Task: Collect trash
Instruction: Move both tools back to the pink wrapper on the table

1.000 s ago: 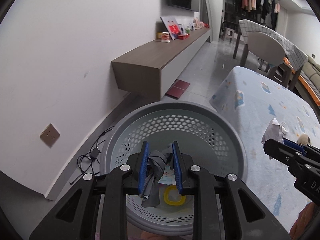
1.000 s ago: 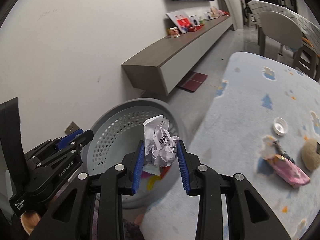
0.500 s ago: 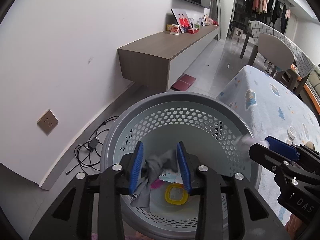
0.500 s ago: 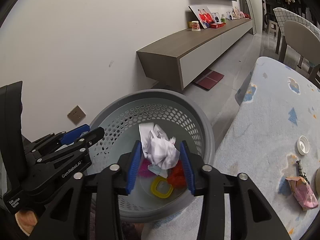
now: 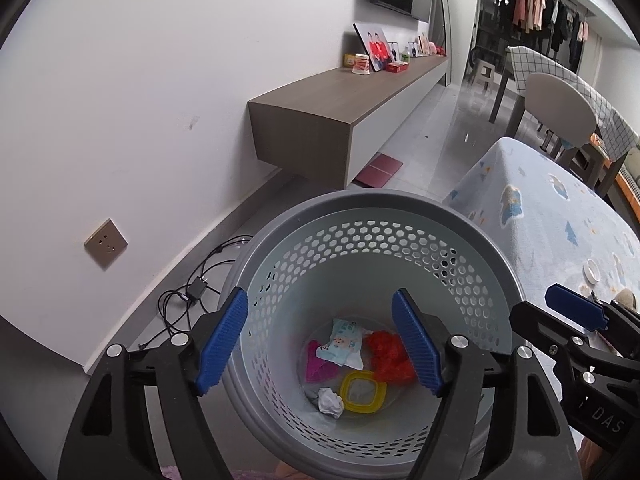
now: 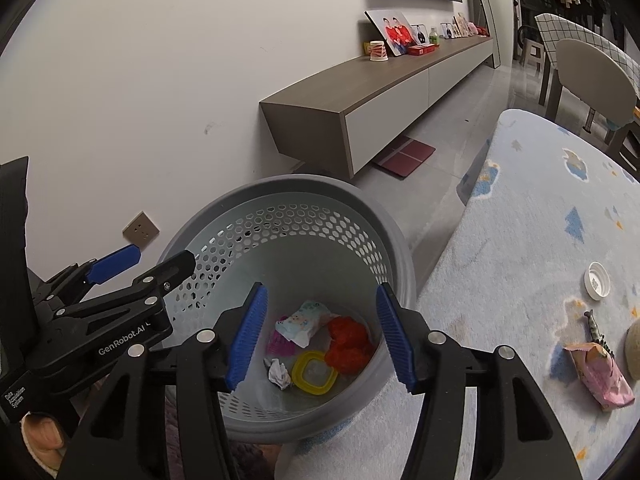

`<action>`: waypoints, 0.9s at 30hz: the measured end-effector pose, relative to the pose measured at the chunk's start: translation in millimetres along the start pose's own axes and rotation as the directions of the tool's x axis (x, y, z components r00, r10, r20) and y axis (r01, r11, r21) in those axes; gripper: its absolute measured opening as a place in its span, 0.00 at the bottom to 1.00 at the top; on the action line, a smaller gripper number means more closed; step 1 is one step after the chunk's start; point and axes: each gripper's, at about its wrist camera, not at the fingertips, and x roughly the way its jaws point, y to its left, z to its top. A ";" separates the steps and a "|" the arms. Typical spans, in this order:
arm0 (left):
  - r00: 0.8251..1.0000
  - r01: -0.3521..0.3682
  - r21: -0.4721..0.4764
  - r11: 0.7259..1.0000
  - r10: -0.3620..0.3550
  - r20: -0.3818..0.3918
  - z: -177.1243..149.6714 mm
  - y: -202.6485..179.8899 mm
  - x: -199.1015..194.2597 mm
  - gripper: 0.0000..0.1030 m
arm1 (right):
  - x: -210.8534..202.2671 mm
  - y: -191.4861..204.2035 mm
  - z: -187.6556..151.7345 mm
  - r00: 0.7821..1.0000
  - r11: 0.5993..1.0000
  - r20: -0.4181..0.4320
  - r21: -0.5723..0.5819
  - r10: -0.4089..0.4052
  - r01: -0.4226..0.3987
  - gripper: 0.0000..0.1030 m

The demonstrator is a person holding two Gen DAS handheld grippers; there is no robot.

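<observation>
Below both of my grippers sits the round grey plastic waste basket with a honeycomb-perforated wall (image 5: 400, 240), standing on the pale tiled floor (image 5: 432, 152) between a white wall and a low table draped in a light blue fleecy cloth printed with small cartoon shapes (image 6: 520, 260). My left gripper (image 5: 320, 340) hangs over the basket's mouth with its blue pads spreading apart and nothing between them; my right gripper (image 6: 320, 328) does the same just beside it, jaws widening, empty.

At the bottom of the basket lies the collected trash — a crumpled white paper ball (image 5: 330, 400), a yellow square plastic ring (image 5: 362, 392), a red crinkled bag (image 5: 390, 356), a pale printed wipes packet (image 5: 340, 344) and a magenta scrap (image 5: 318, 364).

On the cloth, well apart from the basket, I see a white bottle cap (image 6: 597, 280), a pink torn wrapper (image 6: 600, 376) and, touching its top end, a small dark fish-shaped piece (image 6: 596, 328).

Along the wall runs a long floating wooden cabinet with white fronts (image 5: 340, 112) carrying a photo frame (image 5: 374, 46) and a paper cup (image 5: 361, 63). A brass-coloured wall socket (image 5: 106, 243) sits low on the wall, black cables (image 5: 192, 292) coil on the floor beneath — and a dark red flat scale (image 5: 380, 168) lies under the cabinet's edge. Farther off stand a grey-backed chair (image 5: 560, 100) and hanging clothes (image 5: 540, 0).
</observation>
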 end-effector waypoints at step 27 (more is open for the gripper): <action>0.999 0.039 0.053 0.998 -0.040 0.020 -8.9 -18.6 -9.2 0.77 | -41.5 -28.5 -35.2 0.993 0.990 0.004 0.084 -0.118 0.117 0.54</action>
